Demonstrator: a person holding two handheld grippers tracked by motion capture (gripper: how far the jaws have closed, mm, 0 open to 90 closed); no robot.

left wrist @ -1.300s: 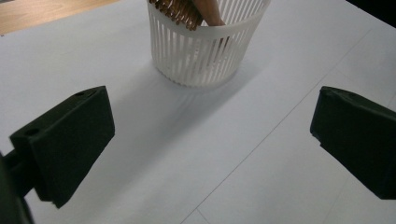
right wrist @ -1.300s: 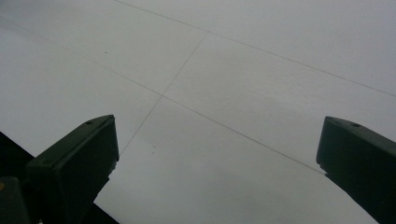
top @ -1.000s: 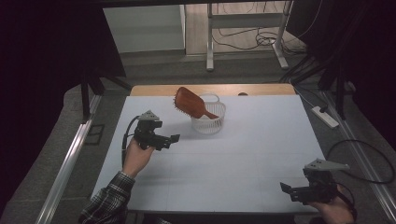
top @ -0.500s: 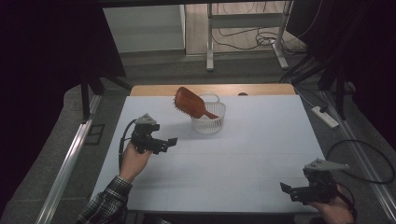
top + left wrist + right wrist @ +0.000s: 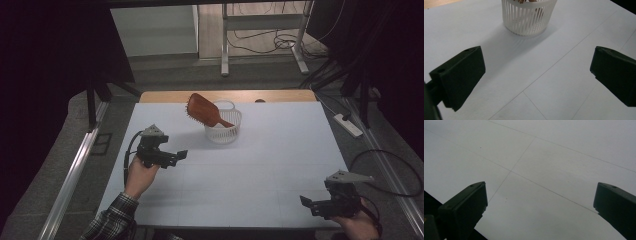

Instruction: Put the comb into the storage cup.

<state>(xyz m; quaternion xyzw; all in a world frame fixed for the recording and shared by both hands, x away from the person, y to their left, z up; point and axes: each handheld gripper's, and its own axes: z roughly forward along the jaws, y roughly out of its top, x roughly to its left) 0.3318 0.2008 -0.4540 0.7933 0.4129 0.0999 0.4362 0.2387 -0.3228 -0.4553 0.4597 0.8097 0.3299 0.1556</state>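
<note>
Both tools stand wide and empty: left tool [image 5: 172,156] over the counter [image 5: 260,170], right tool [image 5: 312,206] at the near edge. Ahead of the left tool, the brush [image 5: 205,111] sits propped in the basket [image 5: 527,16]. Judged status: placement done; nothing left but withdrawal.

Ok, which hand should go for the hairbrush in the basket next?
Left, probably. The left tongs are open, nearer the white basket, which stands just ahead of them in the left gripper view. The right tongs sit at the table's near right corner, far from the hairbrush.
</note>
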